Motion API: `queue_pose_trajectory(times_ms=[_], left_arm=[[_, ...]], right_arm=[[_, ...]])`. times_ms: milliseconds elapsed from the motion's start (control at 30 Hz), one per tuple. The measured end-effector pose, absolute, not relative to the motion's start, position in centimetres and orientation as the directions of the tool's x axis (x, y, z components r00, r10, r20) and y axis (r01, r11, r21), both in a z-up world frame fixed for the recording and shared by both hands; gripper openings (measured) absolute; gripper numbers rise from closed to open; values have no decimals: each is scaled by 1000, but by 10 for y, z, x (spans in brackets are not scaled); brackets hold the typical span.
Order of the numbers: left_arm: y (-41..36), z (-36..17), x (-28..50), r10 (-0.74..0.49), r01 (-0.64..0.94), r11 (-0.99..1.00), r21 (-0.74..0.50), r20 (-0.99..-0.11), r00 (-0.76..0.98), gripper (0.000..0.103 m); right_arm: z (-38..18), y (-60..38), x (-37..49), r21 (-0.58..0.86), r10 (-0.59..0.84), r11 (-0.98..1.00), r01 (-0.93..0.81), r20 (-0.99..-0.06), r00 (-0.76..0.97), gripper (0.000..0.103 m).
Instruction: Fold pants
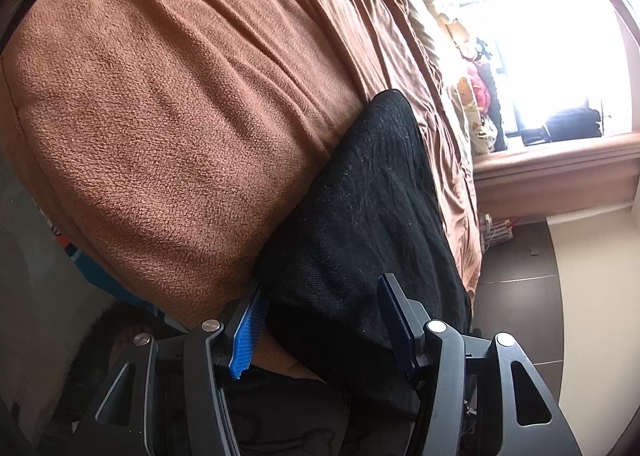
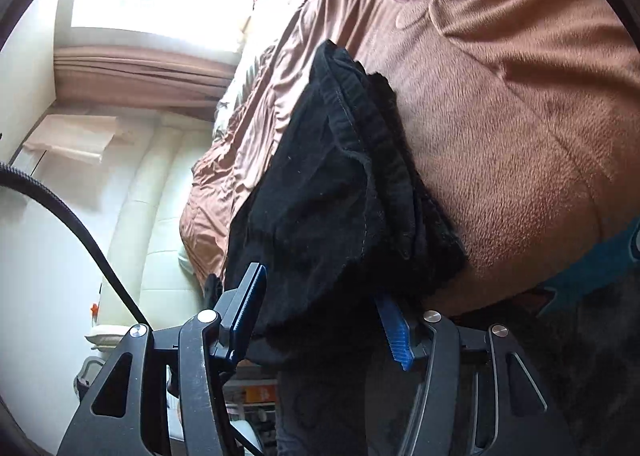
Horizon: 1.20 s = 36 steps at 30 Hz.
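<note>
The black pants [image 1: 360, 216] lie bunched in layers on the brown fleece blanket [image 1: 160, 116] at the bed's near edge. My left gripper [image 1: 320, 320] is open, its blue-padded fingers either side of the pants' near end. In the right wrist view the pants [image 2: 340, 196] show a stitched seam and folded layers. My right gripper [image 2: 320, 316] is open too, with the cloth edge lying between its fingers. I cannot tell if the pads touch the cloth.
The brown bedspread [image 1: 400, 36] runs toward a bright window [image 1: 540, 56] with stuffed toys [image 1: 476, 96] at the bed's far end. Dark tiled floor [image 1: 520, 256] lies to the side. A white padded headboard or sofa [image 2: 152, 196] and a black cable [image 2: 80, 224] show beside the bed.
</note>
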<state>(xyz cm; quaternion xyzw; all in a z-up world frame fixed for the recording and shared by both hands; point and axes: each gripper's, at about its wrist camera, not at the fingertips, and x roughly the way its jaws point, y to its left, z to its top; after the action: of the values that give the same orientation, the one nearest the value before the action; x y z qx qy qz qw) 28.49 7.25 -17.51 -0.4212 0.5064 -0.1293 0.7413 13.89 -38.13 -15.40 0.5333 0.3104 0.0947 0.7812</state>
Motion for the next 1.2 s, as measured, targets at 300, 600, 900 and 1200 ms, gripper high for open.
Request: queue_pose_trajectory(times_ms=[300,600,900,1200], left_arm=[[84,-177,283,-594,-238,620,-748,-645,480,56],[75,-174,290,-642,-183,584,-791,-587,493,12],[92,-187,292,-633,-223,564,-795,-589,501,10],[100,-186,289,-643,-210,552,-807,-572,508,25]], right_arm=[[-146,-375,145,847,410,487,215,-439,800,5],[-129,-348,122,829,385,522,201,-439,811,2],[-116,-326,114,788,367,567,240,-502,783,2],[-119,-321,109,739,358,614,279,-575,735,6]])
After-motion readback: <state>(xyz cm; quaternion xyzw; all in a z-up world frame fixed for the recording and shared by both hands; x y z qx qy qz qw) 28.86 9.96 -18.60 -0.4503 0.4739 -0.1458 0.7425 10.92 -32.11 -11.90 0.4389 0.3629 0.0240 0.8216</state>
